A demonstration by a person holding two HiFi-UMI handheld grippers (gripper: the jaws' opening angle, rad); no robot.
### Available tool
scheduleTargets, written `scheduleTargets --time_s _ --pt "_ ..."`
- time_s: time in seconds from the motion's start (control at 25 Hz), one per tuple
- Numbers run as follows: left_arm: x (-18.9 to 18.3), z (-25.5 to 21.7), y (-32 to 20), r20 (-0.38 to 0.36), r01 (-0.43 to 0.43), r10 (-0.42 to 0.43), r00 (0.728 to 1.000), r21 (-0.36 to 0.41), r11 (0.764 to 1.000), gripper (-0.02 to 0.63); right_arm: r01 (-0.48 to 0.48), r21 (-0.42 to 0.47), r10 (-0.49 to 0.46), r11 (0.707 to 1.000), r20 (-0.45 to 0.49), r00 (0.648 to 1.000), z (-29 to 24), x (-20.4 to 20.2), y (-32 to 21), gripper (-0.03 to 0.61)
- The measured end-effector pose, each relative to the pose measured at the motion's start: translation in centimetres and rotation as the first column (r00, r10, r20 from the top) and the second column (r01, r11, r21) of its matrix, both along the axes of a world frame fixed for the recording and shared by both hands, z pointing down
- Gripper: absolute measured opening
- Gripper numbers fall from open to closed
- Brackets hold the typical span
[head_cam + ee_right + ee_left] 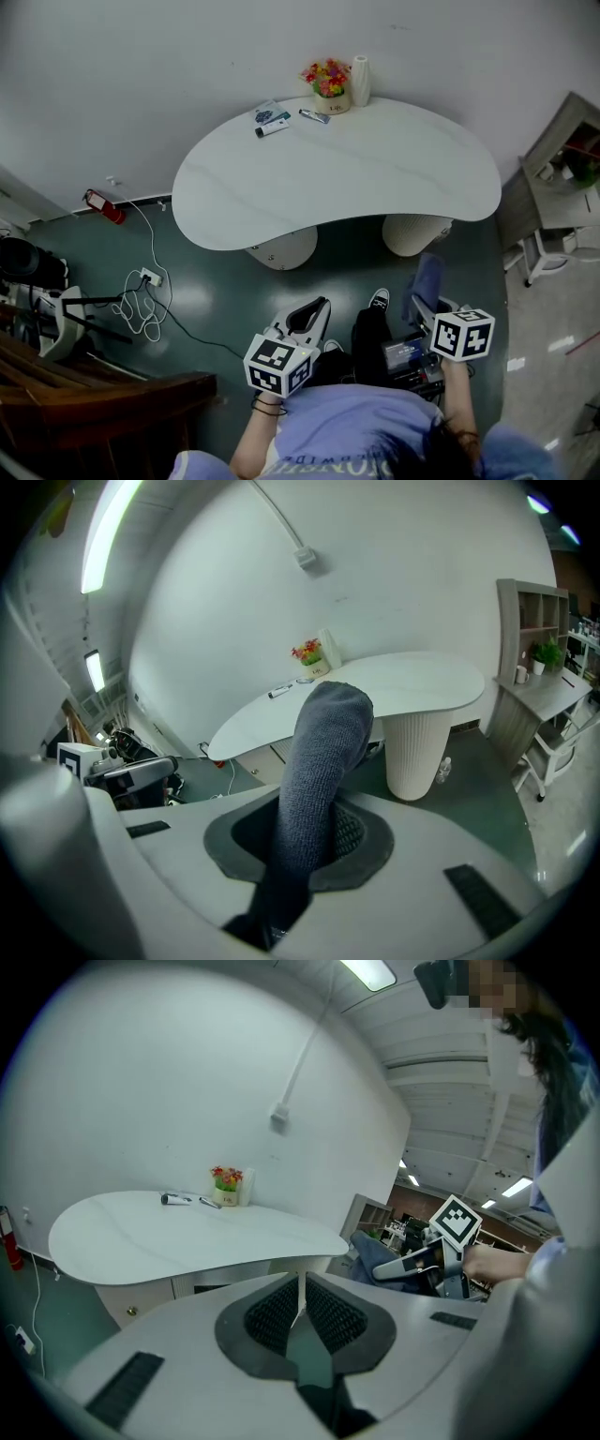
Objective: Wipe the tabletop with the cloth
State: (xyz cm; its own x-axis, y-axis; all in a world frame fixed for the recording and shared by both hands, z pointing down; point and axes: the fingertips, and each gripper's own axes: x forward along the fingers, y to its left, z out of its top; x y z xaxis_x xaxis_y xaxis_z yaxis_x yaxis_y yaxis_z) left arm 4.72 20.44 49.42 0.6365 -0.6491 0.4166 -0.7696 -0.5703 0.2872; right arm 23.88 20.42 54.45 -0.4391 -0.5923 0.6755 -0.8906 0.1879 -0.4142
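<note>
The right hand-held gripper [319, 829] is pinching the grey-blue cloth [321, 747], which is standing up out of the jaws and folding over at the top. The left hand-held gripper [302, 1309] is sitting with its jaws pressed together on nothing. Both are hanging low in front of the person, well apart from the white bench [375, 173], so the wiping is not yet under way.

The main risk is lying along the far edge of the bench. A flower pot [328, 90], a white cylinder [360, 81] and small tubes [274, 127] are sitting there, and a wide sweep reaching that far is likely to be knocking them over or pushing them off the back.

The cloth is also looking loosely bunched, with only 1 end clamped. Dragging it under pressure could be pulling it out of the jaws, or letting hard jaw tips scrape the surface instead of fabric.
</note>
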Motion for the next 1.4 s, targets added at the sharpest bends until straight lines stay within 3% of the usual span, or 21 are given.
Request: scheduleTargets --time_s 0.44,1.12,1.4 --pt "1.1 0.6 2.7 -0.012 -0.032 0.032 0.999 0.0 0.999 0.02 0.026 -0.005 -0.026 1.0 -0.024 0.999 0.4 0.2 3.7 0.061" --pt "1.6 -0.6 1.4 0.006 -0.053 0.053 0.999 0.033 0.998 0.018 0.084 0.006 -0.084 0.996 -0.03 0.996 0.1 -1.1 3.2 0.061" --pt "0.7 -0.8 0.8 0.005 -0.025 0.025 1.0 0.03 0.999 0.02 0.088 0.008 -0.089 0.996 0.029 0.996 -0.6 -2.3 1.8 0.061"
